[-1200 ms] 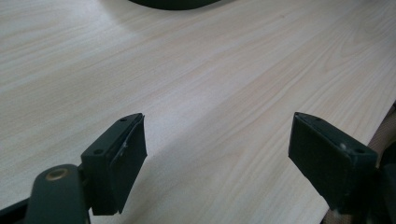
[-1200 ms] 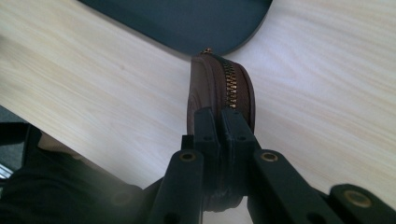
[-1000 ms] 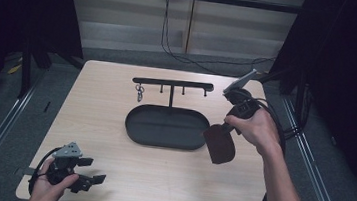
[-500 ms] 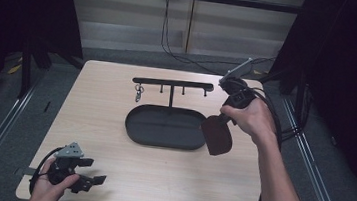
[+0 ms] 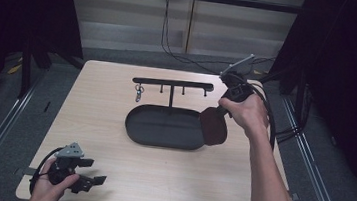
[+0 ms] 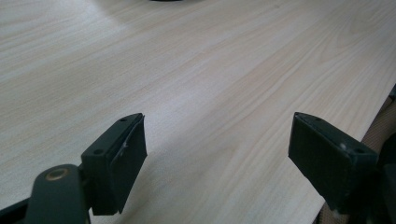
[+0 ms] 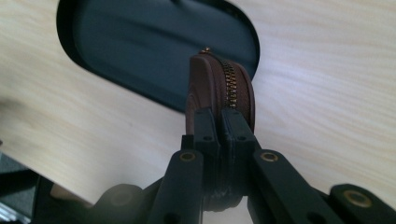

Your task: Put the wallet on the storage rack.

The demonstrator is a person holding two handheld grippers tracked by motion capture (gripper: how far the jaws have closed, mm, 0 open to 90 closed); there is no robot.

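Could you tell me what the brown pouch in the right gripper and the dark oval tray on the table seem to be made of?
The brown pouch looks like smooth leather or faux leather with a matte sheen; its zip has brassy metal teeth. The oval tray looks like black matte-coated metal or plastic, judging by its thin raised rim and even dull surface; the pictures cannot settle which.

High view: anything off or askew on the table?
Nothing stands out. The black tray and its hook rack sit square, a key ring hangs from the rack, and the right gripper holds the brown zip pouch by the tray's right end.
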